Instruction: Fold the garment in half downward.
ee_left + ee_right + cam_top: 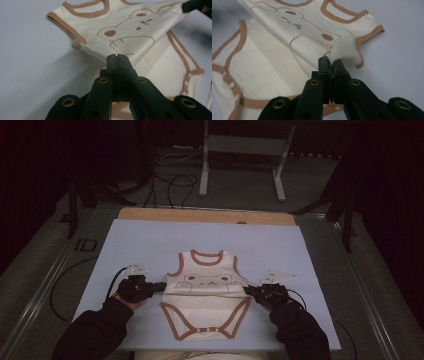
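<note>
Pinching bodysuit (207,292) side edges: left tool (159,286), right tool (248,290) | both clamped on fabric | bare desk (140,240) all round

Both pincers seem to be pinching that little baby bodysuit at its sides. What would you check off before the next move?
1. Left gripper shut on the bodysuit side: ok.
2. Right gripper shut on the opposite side: ok.
3. Cloth between the two grips lifted evenly, bear print up: ok.
4. Snap end lying flat on the white sheet: ok.
5. Each grip catches both layers: cannot tell.
6. Gripper cables off the garment: ok.
</note>
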### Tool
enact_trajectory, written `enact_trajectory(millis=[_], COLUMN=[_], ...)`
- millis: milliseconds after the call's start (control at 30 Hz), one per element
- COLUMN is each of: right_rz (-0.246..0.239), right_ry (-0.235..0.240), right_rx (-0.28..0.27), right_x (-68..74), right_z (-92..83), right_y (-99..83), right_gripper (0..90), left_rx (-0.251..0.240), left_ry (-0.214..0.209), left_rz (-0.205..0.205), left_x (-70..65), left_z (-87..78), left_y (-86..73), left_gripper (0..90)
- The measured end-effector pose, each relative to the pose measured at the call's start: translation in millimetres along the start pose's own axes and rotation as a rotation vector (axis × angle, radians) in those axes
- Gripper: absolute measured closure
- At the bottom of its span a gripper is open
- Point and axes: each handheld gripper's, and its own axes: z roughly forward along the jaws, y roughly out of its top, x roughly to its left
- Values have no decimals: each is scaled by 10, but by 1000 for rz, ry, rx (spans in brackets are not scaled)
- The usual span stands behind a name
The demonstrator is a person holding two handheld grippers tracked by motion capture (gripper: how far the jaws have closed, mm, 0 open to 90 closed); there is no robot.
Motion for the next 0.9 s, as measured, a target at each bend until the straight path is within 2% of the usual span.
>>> enact_trajectory(millis=[133, 367, 533, 800, 900], right_rz=[-25, 1, 0, 13, 12], right_ry=[2, 61, 72, 76, 75], right_rx=[30, 69, 84, 119, 131], right_x=[83, 168, 191, 243, 241], right_z=[-9, 3, -10, -25, -16], right_y=[-84, -296, -371, -526, -553], right_gripper=[886, 886, 886, 886, 885], left_rx=[19, 44, 61, 123, 154], left_ry=[-10, -34, -42, -69, -52], left_rz=[7, -11, -9, -7, -7], left_x=[-68, -113, -152, -236, -222], left_z=[-10, -3, 3, 73, 117], left_y=[-109, -279, -333, -445, -489], left_gripper=[900, 900, 900, 900, 900])
